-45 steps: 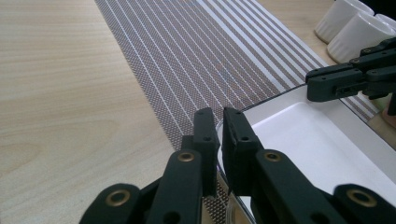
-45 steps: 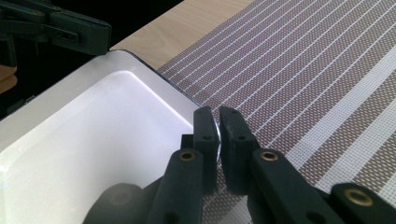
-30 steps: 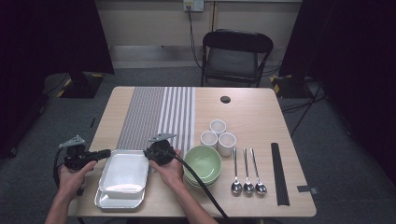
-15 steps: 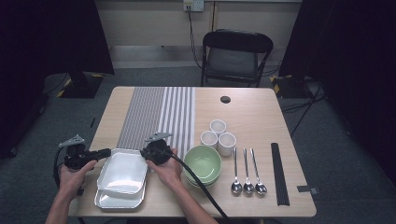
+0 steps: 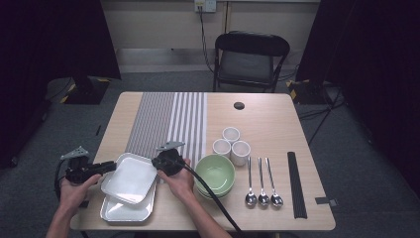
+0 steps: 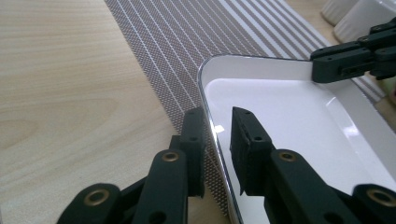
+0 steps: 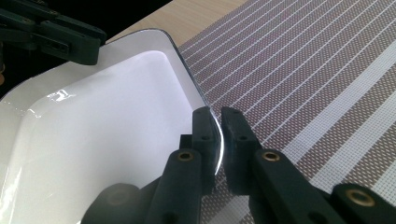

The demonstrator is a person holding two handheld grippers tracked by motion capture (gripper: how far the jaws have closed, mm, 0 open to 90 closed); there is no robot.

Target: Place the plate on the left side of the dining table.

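Trays first: you have the upper white tray (image 5: 130,177) lifted and tilted off the lower tray (image 5: 124,210), which lies flat at about 7 o'clock on the table (image 5: 267,124), near its front edge. Your left gripper (image 5: 110,167) sits at the tray's 9 o'clock rim; in the left gripper view (image 6: 217,135) that rim runs between the jaws with a clear gap on the inner side, and the jaws have just been opening, so the pads no longer press it. Your right gripper (image 5: 161,163) is at the tray's 2 o'clock corner; in the right gripper view (image 7: 215,128) its jaws are clenched on the thin rim and have just been closing tighter. The tray's far edge overlaps the striped placemat (image 5: 168,124). At 3 o'clock from your right hand (image 5: 178,181) stand the stacked green bowls (image 5: 215,173), then three white cups (image 5: 230,144) at 1 o'clock of them, three spoons (image 5: 262,183), and a black strip (image 5: 296,183) beyond.
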